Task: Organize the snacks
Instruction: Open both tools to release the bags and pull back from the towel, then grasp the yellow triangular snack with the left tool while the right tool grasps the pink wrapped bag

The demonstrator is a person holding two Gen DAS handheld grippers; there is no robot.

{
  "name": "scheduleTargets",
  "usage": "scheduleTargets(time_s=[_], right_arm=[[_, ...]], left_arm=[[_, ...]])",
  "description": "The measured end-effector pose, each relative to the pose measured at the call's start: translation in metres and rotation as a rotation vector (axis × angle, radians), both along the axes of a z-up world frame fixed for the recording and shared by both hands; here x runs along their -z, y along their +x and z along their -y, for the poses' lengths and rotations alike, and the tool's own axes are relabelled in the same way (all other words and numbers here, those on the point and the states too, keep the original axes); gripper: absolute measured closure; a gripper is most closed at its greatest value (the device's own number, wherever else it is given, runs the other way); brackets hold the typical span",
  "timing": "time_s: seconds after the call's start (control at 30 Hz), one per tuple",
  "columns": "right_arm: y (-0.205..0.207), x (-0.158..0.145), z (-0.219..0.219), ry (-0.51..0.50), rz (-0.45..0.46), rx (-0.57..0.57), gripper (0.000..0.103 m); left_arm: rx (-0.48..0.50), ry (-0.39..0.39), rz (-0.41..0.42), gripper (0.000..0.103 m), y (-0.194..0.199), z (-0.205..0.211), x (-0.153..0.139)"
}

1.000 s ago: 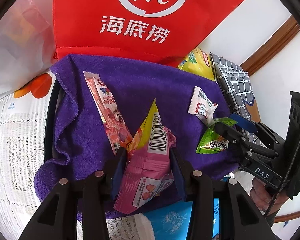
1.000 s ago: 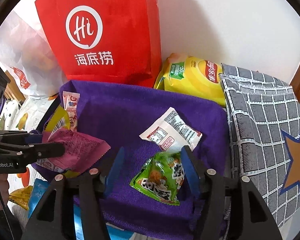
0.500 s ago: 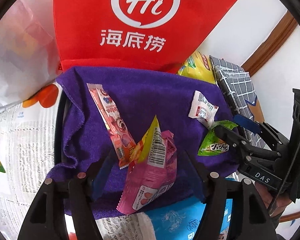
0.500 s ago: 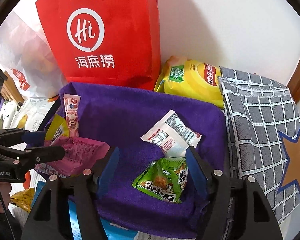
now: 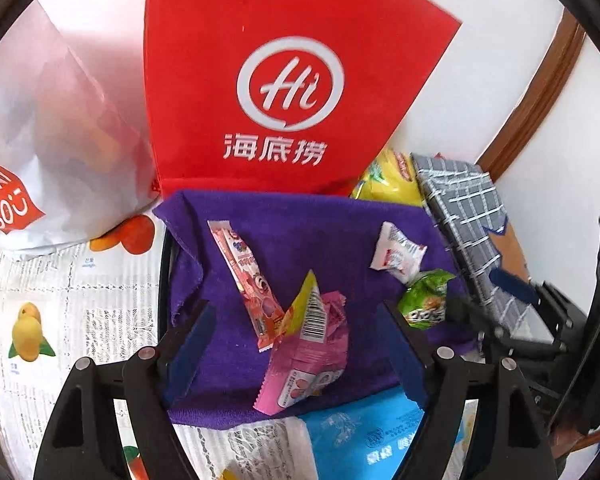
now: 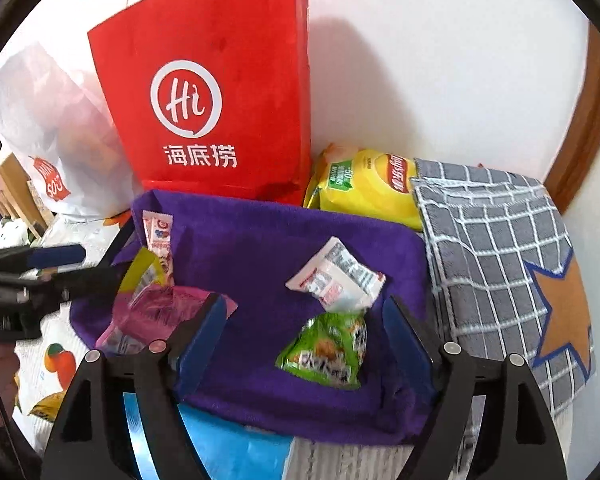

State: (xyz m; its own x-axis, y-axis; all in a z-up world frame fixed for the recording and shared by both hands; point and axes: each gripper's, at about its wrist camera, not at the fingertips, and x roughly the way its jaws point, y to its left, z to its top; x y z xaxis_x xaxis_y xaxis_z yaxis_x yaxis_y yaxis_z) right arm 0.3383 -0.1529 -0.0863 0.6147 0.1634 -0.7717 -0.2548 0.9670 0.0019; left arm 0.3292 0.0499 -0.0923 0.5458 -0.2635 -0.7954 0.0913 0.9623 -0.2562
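Our left gripper (image 5: 300, 344) is spread wide and holds nothing; the pink snack packet (image 5: 308, 364) lies loose between its fingers on the purple towel (image 5: 300, 224), low in the frame, overlapping a yellow packet (image 5: 302, 304) and touching the long strawberry stick pack (image 5: 246, 280). Our right gripper (image 6: 304, 336) is likewise wide open and empty, the green snack bag (image 6: 324, 352) lying between its fingers, just below the white sachet (image 6: 336, 276) at mid-frame.
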Motion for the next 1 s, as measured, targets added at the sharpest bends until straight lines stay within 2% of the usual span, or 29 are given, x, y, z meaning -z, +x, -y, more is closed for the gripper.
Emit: scheduleTargets(time_s=[0.17,0.33,0.43,0.53,0.7,0.83,1.0], right_arm=[[-0.03,-0.012,0.007,-0.009,0.011,0.001,0.023],[-0.067,-0.025,0.013,0.0,0.08,0.024,0.023],[-0.091,-0.026,0.018,0.049,0.086,0.011,0.023],[-0.105,-0.021,0.019,0.042,0.061,0.031,0.023],[-0.122,-0.007,0.019,0.061,-0.018,0.038,0.023],[-0.142,0.0,0.013,0.055,-0.02,0.023,0.023],[-0.164,0.011,0.006,0.078,-0.048,-0.007,0.023]], left_arm=[[0.029,-0.016,0.055,0.023,-0.016,0.001,-0.023],[0.031,-0.017,0.134,0.023,-0.042,0.001,-0.048],[0.04,-0.002,0.141,0.023,-0.057,0.0,-0.053],[0.04,0.024,0.151,0.023,-0.077,-0.005,-0.056],[0.008,0.034,0.139,0.023,-0.103,-0.019,-0.05],[-0.047,0.069,0.105,0.023,-0.123,-0.034,-0.035],[-0.079,0.05,0.074,0.023,-0.147,-0.047,-0.017]])
